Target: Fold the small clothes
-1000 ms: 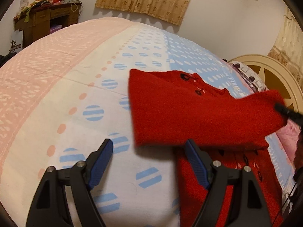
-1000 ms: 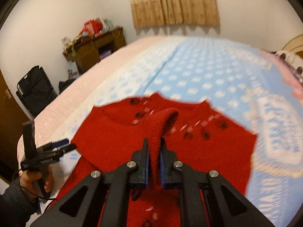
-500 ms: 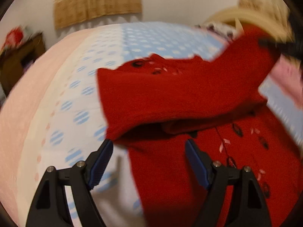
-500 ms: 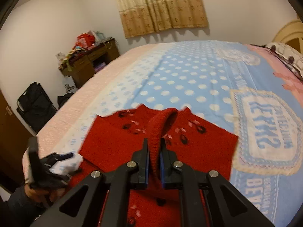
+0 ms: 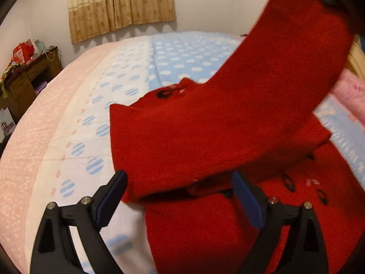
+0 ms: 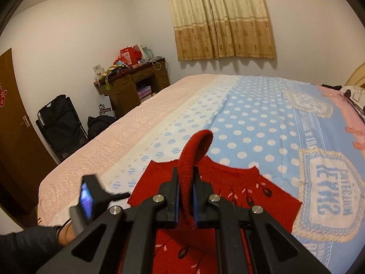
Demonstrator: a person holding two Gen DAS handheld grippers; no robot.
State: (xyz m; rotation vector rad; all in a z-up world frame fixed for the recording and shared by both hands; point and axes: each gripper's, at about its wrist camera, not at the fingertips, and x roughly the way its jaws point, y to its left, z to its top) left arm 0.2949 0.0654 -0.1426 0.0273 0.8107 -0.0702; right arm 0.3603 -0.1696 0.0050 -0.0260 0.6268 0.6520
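Lying on the bed (image 6: 159, 123), a red sweater (image 6: 228, 196) rests on the quilt's dotted cream and blue bands, its neckline toward twelve o'clock in the right wrist view. At eight o'clock there, a hand (image 6: 66, 233) grips the left gripper (image 5: 180, 196) by its handle. That gripper's jaws have just been opening and now stand wide apart, pressing on nothing, with the sweater's near edge lying between and beyond them. Toward two o'clock in the left wrist view, a sleeve (image 5: 269, 96) slants up off the sweater's body. The right gripper (image 6: 185, 196) is clamped tight on the sleeve's ribbed cuff (image 6: 194, 150), which loops up above the jaws.
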